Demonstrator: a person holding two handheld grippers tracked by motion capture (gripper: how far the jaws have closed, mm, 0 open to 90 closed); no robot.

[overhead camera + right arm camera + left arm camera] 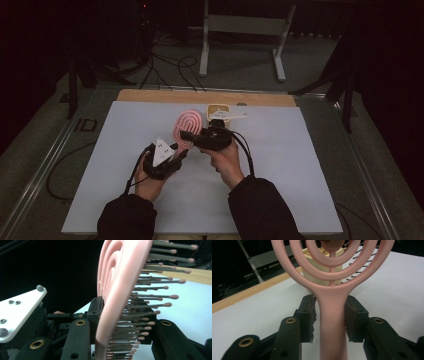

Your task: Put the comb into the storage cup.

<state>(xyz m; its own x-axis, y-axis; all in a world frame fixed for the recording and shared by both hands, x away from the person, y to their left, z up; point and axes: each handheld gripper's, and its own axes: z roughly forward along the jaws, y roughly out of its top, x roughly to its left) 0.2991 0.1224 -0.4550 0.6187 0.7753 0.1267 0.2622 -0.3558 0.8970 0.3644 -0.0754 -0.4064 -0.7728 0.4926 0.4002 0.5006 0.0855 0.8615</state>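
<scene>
A pink hairbrush (188, 125) with ring-shaped openings is held upright over the middle of the white table. In the left gripper view its handle (332, 322) stands between the jaws of my left gripper (330, 312). The right pad is close against the handle and a thin gap shows at the left pad, so this gripper is open. My right gripper (120, 312) is shut on the brush head (117, 290), one pad on its back and the other among the bristles. In the high view my left gripper (181, 150) is just below my right gripper (186, 136).
A cream square container (218, 111) stands behind the brush near the table's far edge. The white sheet (280, 165) covers the table and a wooden strip (200, 96) runs along the back. Cables and a metal frame (240, 30) are on the floor beyond.
</scene>
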